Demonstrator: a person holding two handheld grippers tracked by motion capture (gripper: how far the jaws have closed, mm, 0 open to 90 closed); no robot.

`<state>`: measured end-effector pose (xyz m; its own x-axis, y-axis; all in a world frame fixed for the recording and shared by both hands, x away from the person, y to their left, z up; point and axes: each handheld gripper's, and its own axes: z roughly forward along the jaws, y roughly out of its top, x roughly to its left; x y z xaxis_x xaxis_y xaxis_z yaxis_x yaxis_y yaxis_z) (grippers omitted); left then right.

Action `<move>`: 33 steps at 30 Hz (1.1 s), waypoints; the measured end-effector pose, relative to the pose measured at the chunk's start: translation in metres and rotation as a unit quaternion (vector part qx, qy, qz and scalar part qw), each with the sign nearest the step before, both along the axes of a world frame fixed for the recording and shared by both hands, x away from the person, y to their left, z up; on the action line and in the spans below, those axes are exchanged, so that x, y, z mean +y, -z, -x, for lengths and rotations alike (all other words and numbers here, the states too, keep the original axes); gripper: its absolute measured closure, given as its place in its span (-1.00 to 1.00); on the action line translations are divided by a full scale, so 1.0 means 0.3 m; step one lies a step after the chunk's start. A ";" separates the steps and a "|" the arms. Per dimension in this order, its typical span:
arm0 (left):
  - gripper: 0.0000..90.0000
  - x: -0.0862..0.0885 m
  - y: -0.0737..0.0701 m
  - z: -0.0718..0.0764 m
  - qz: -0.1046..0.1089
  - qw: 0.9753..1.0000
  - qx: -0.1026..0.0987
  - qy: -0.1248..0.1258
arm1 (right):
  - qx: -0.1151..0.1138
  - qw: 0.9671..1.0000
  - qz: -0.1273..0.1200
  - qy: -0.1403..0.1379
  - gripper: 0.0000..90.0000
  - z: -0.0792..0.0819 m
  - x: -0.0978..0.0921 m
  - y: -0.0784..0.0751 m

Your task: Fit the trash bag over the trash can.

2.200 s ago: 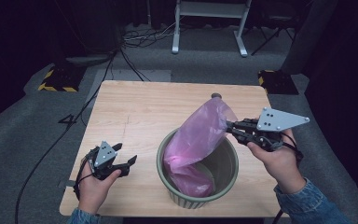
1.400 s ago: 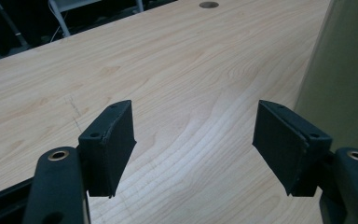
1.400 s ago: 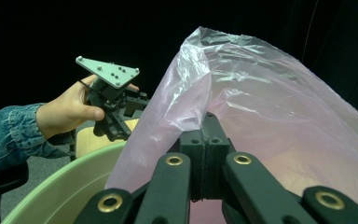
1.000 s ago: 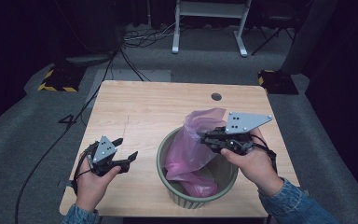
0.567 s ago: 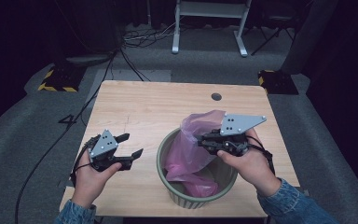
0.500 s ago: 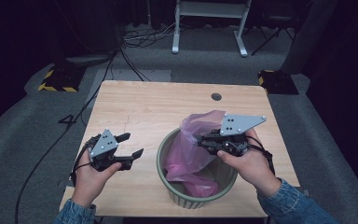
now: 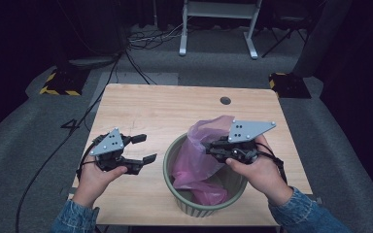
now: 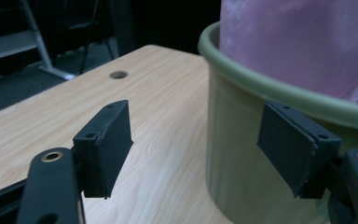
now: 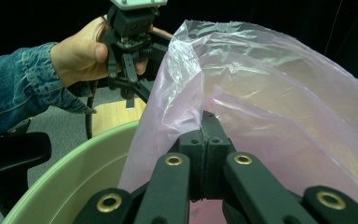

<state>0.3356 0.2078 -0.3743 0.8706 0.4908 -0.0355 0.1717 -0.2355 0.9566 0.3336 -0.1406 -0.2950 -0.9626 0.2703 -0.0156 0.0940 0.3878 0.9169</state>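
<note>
A pale green bin (image 7: 194,208) stands near the wooden table's front edge. A pink plastic bag (image 7: 200,151) hangs into it, its top bunched above the far right rim. My right gripper (image 7: 211,147) is shut on the bag's upper edge; in the right gripper view the jaws (image 9: 206,128) pinch the pink film (image 9: 270,93) over the bin rim (image 9: 70,168). My left gripper (image 7: 144,148) is held open just left of the bin with nothing in it. In the left gripper view its jaws (image 8: 196,140) frame the bin wall (image 8: 242,163), with the bag (image 8: 298,42) above.
The wooden table (image 7: 165,111) has a round hole (image 7: 225,100) at its back right. Cables (image 7: 126,53) run over the grey floor behind, past a white stand (image 7: 218,29) and striped blocks (image 7: 58,82).
My right gripper has carried the bag's top left and down, from beyond the bin's right side to over its rim. The left gripper has lifted and moved right, toward the bin.
</note>
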 end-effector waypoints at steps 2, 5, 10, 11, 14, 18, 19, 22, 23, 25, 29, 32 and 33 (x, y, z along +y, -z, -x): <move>-0.47 -0.006 -0.009 -0.001 0.006 1.000 -0.002 0.012 | 0.002 1.000 0.002 -0.002 1.00 0.000 0.002 0.001; -0.49 -0.017 -0.021 0.002 0.008 1.000 -0.001 0.025 | 0.002 1.000 0.003 -0.003 1.00 -0.001 0.006 0.003; -0.50 -0.044 -0.059 0.014 0.008 0.999 -0.005 0.048 | 0.002 1.000 0.011 -0.007 0.99 -0.002 0.022 0.005; -0.50 -0.044 -0.059 0.014 0.008 0.999 -0.005 0.048 | 0.002 1.000 0.011 -0.007 0.99 -0.002 0.022 0.005; -0.50 -0.054 -0.083 0.019 0.014 0.998 -0.005 0.055 | 0.003 1.000 0.011 -0.009 0.99 -0.001 0.029 0.004; -0.50 -0.071 -0.102 0.020 0.019 0.998 -0.006 0.062 | 0.004 1.000 0.011 -0.012 0.98 0.000 0.037 0.006; -0.50 -0.077 -0.105 0.020 0.018 0.998 -0.007 0.064 | 0.005 1.000 0.011 -0.013 0.98 0.001 0.039 0.006; -0.50 -0.101 -0.113 0.021 0.016 0.997 -0.009 0.072 | 0.005 1.000 0.013 -0.016 0.98 0.002 0.047 0.009; -0.50 -0.109 -0.116 0.022 0.017 0.997 -0.008 0.076 | 0.005 1.000 0.014 -0.017 0.98 0.002 0.050 0.009; -0.50 -0.124 -0.122 0.021 0.016 0.997 -0.009 0.080 | 0.005 1.000 0.015 -0.018 0.98 0.003 0.056 0.011; -0.50 -0.149 -0.129 0.019 0.011 0.996 -0.012 0.084 | 0.007 1.000 0.013 -0.020 0.97 0.001 0.059 0.011; -0.50 -0.162 -0.133 0.018 0.010 0.996 -0.013 0.087 | 0.008 1.000 0.010 -0.020 0.97 -0.002 0.062 0.013; -0.50 -0.166 -0.134 0.018 0.011 0.996 -0.013 0.089 | 0.008 1.000 0.011 -0.020 0.97 -0.002 0.064 0.014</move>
